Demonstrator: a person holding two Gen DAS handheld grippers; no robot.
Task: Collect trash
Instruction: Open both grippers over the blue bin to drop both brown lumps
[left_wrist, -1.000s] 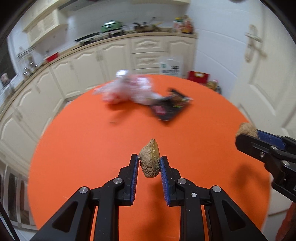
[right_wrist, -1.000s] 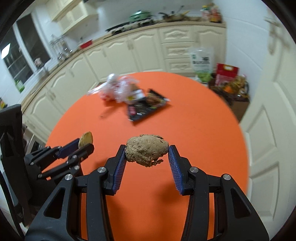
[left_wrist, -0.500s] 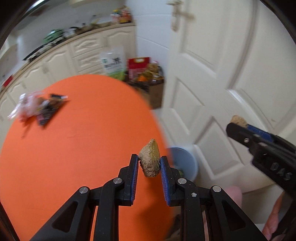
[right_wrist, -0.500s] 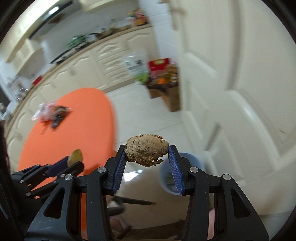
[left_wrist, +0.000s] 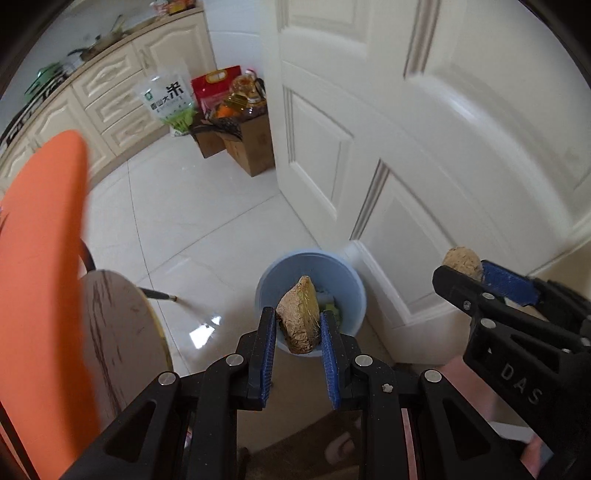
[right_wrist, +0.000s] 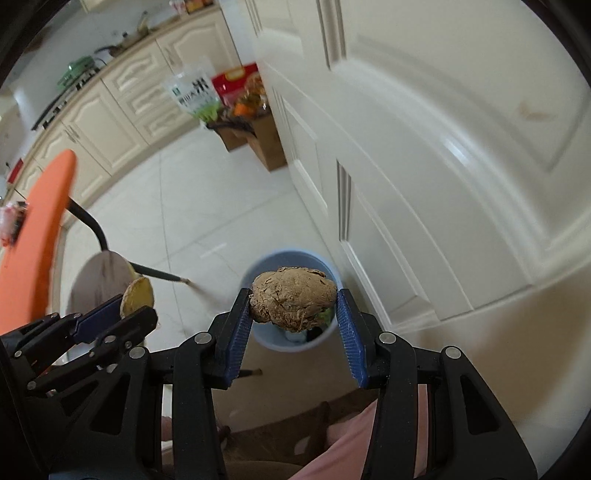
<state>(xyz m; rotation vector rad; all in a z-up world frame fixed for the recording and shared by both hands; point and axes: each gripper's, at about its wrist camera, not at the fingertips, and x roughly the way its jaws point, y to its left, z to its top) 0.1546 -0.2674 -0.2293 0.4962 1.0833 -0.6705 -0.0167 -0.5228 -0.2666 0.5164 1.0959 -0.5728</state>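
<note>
Left wrist: wedge (left_wrist: 298, 319) over bin (left_wrist: 273, 269)

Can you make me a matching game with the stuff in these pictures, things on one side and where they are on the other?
Things:
1. wedge-shaped brown lump
2. round brown lump
3. blue bin
4. cardboard box

Places:
A. on the floor by the white door, with some trash inside
B. clamped in the right gripper
C. far off on the floor, full of groceries
D. clamped in the left gripper

Pairs: 1-D, 2-B, 3-A, 4-C
</note>
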